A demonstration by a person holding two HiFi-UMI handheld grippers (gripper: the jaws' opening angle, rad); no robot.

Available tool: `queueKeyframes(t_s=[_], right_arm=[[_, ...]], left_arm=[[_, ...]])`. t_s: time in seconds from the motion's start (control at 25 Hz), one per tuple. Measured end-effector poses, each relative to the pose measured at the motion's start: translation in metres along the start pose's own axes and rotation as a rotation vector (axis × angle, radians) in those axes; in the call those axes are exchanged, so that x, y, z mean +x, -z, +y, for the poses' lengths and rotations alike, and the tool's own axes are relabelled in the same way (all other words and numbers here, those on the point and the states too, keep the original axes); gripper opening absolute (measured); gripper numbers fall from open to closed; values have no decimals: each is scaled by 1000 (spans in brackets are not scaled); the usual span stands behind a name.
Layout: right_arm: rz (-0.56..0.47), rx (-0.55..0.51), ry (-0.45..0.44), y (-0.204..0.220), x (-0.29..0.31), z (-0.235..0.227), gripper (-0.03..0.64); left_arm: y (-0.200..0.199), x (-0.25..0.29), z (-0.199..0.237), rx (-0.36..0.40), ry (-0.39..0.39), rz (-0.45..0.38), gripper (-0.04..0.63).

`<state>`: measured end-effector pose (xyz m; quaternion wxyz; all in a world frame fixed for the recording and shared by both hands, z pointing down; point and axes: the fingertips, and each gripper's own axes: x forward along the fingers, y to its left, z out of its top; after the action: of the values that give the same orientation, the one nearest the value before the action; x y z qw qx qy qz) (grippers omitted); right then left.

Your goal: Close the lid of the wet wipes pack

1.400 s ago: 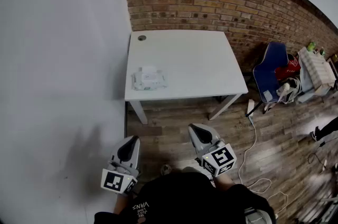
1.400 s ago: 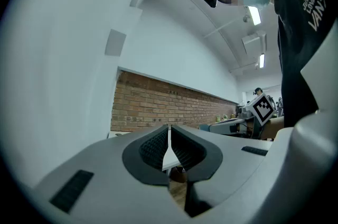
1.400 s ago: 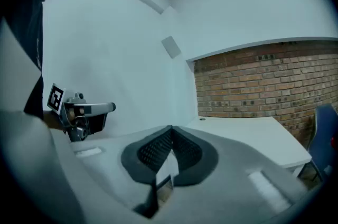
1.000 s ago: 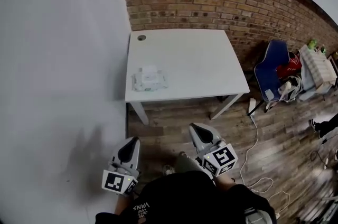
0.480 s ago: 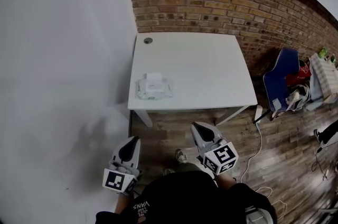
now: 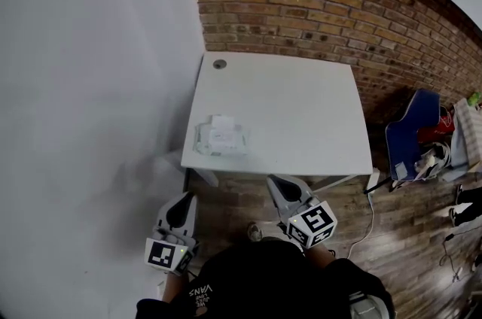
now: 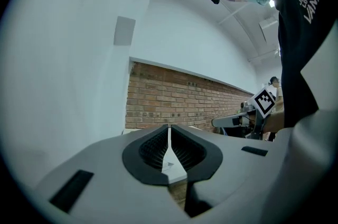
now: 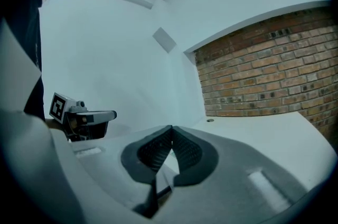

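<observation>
Head view: one white wall [image 6: 90,84] fills the left side. Two grippers show low in the picture, both over the wood floor [image 6: 392,235] and short of the table [image 6: 301,114]. The left gripper [image 6: 181,206] points toward the table; the left gripper view shows its jaws pressed together with nothing between them. One wet wipes pack [image 6: 220,140] lies near the front left corner of the single white table, well apart from both grippers. Its lid [image 6: 221,122] appears flipped open at the pack's far edge, though it is small at this range. One round hole [image 6: 219,64] sits near the table's back left corner, by the brick wall [image 6: 316,9]. The right gripper [image 6: 282,189] is likewise clenched on nothing, as the right gripper view shows. One blue chair [image 6: 410,141] stands at the far right.
</observation>
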<state>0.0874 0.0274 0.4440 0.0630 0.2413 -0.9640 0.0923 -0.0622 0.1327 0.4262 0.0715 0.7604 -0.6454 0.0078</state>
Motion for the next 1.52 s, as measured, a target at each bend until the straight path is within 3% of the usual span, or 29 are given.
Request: queueKeyframes(t_s=[0.48, 0.72, 0.88, 1.08, 1.24, 1.52], right_arm=[[34, -14, -140, -3, 32, -45, -2], [39, 9, -168, 2, 44, -51, -2], [36, 32, -165, 2, 52, -57, -2], [17, 49, -127, -4, 63, -66, -2], [7, 51, -93, -11, 77, -71, -2], [14, 46, -40, -17, 107, -73, -2]], left_arm=[[2, 60, 1, -15, -86, 11, 17], [7, 74, 8, 46, -85, 6, 17], [2, 88, 7, -4, -73, 35, 17], [-3, 105, 24, 47, -19, -12, 17], [-7, 122, 34, 13, 10, 36, 17], [-7, 142, 66, 27, 62, 63, 17]])
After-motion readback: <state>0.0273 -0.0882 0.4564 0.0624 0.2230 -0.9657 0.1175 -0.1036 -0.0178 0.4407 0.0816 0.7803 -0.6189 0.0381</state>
